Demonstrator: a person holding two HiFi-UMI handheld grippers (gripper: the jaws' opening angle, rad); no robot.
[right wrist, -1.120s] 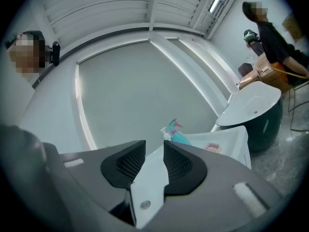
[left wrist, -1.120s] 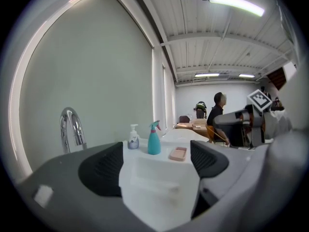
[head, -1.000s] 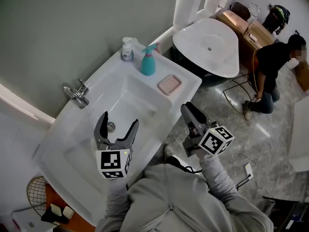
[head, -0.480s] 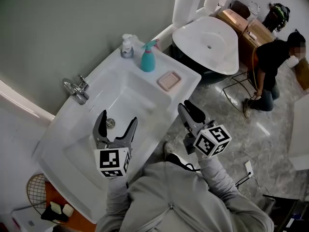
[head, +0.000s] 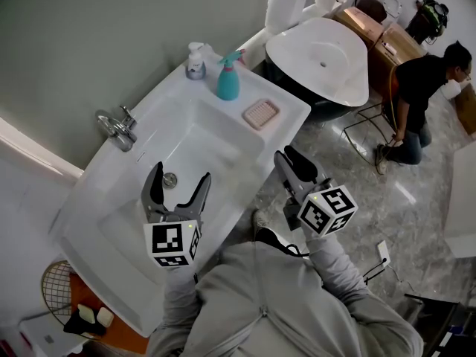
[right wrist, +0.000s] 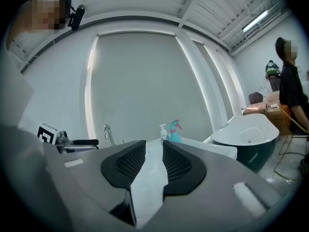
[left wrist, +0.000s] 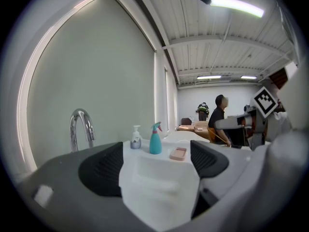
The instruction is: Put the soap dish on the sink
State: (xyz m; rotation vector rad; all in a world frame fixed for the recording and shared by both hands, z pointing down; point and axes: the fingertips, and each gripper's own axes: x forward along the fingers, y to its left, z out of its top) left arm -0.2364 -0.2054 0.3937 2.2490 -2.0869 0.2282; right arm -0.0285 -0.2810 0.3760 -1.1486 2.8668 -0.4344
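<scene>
The pink ribbed soap dish (head: 261,113) lies flat on the white sink's (head: 291,129) right rim, beside the teal spray bottle; the left gripper view shows the soap dish (left wrist: 178,153) far ahead. My left gripper (head: 178,177) hangs over the basin with its jaws wide apart and nothing in them, as the left gripper (left wrist: 157,166) view confirms. My right gripper (head: 288,161) is off the sink's front right edge, over the floor, well short of the dish. In the right gripper (right wrist: 154,153) view its pads stand a narrow gap apart, with nothing between them.
A teal spray bottle (head: 227,80) and a small pump dispenser (head: 195,59) stand on the back rim. The chrome faucet (head: 115,129) is at the left, the drain (head: 169,178) under my left gripper. A white bathtub (head: 320,65) and a standing person (head: 416,103) are at the right.
Both grippers have drifted only slightly and kept their jaw openings. The soap dish has stayed on the rim. The person at the right has straightened a little.
</scene>
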